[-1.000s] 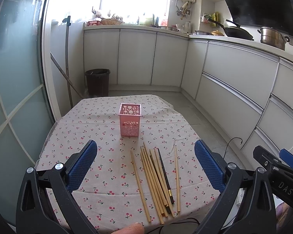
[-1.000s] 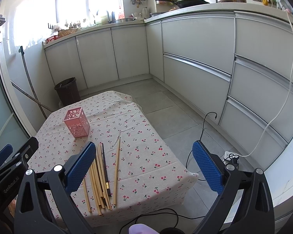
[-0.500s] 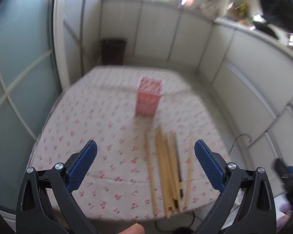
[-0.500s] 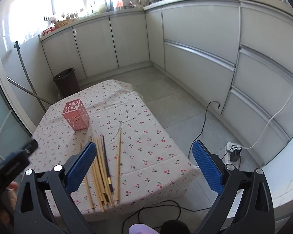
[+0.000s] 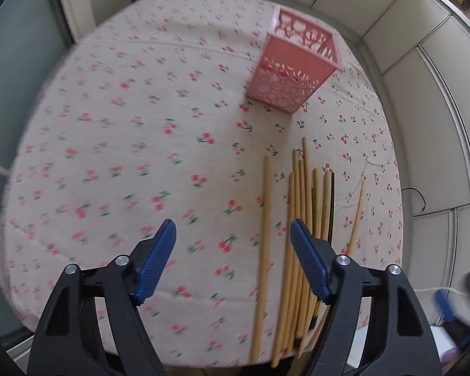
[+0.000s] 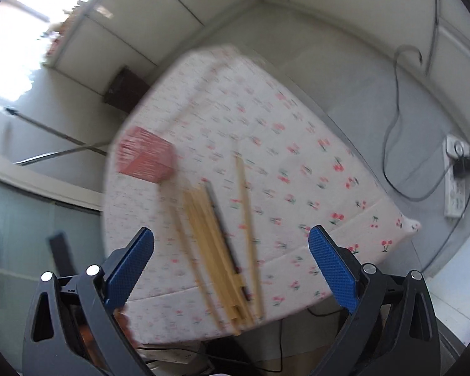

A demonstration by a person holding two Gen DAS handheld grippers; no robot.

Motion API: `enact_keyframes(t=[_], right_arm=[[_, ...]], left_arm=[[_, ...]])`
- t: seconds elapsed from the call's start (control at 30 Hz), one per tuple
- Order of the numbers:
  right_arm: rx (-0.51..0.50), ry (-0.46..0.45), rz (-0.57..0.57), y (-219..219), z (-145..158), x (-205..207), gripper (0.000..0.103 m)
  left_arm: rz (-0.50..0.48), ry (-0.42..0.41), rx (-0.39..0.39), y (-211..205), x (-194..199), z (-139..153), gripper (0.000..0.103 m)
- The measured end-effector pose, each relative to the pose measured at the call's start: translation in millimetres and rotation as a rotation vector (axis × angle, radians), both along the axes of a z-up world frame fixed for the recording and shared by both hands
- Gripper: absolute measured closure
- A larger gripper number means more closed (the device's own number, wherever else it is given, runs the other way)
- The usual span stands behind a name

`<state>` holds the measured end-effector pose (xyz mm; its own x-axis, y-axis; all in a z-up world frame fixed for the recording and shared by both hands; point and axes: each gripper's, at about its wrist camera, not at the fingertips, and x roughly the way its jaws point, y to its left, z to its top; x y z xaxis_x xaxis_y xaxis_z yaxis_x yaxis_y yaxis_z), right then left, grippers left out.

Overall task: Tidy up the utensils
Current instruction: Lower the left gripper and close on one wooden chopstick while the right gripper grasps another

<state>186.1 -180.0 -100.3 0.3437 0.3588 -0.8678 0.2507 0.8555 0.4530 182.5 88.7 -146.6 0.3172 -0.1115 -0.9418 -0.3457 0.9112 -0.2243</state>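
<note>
Having dropped toward the table, the left gripper with fingers narrowed but empty and the right gripper spread wide frame the chopsticks, the pink holder waiting at 1 o'clock beyond: pickup is imminent.

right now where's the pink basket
In the left wrist view the pink basket stands upright on the cherry tablecloth, upper right of frame, just beyond the far tips of the chopsticks.

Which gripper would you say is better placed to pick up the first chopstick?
Probably the left gripper: open, low over the tablecloth, its fingers bracketing the lone chopstick. The right gripper looks higher.
</note>
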Motion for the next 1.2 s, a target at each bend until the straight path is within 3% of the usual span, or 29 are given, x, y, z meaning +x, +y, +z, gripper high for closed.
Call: enact_keyframes(t=[0.07, 0.3, 0.47, 0.57, 0.7, 1.0, 1.13, 1.2], right_arm=[[-0.028, 0.081, -0.017, -4, -18, 8, 0.007], [-0.060, 0.102, -0.040, -11, -38, 38, 0.007], [-0.086, 0.117, -0.014, 2, -48, 51, 0.007], [-0.087, 0.122, -0.004, 9, -54, 58, 0.007], [-0.092, 0.139, 0.008, 20, -63, 67, 0.008], [-0.170, 0.147, 0.074, 62, -85, 92, 0.049], [-0.287, 0.152, 0.111, 85, -101, 101, 0.068], [-0.366, 0.119, 0.136, 95, -105, 102, 0.091]], left_arm=[[-0.007, 0.015, 0.004, -5, 14, -11, 0.037], [-0.005, 0.068, 0.065, -17, 50, -42, 0.057], [-0.038, 0.058, 0.101, -27, 63, -46, 0.071], [-0.071, 0.053, 0.153, -37, 66, -49, 0.098], [-0.084, 0.046, 0.128, -36, 67, -50, 0.099], [-0.102, -0.069, 0.119, -8, 25, -6, 0.099], [-0.104, -0.109, 0.131, 4, 14, 9, 0.099], [-0.100, -0.127, 0.138, 10, 12, 16, 0.099]])
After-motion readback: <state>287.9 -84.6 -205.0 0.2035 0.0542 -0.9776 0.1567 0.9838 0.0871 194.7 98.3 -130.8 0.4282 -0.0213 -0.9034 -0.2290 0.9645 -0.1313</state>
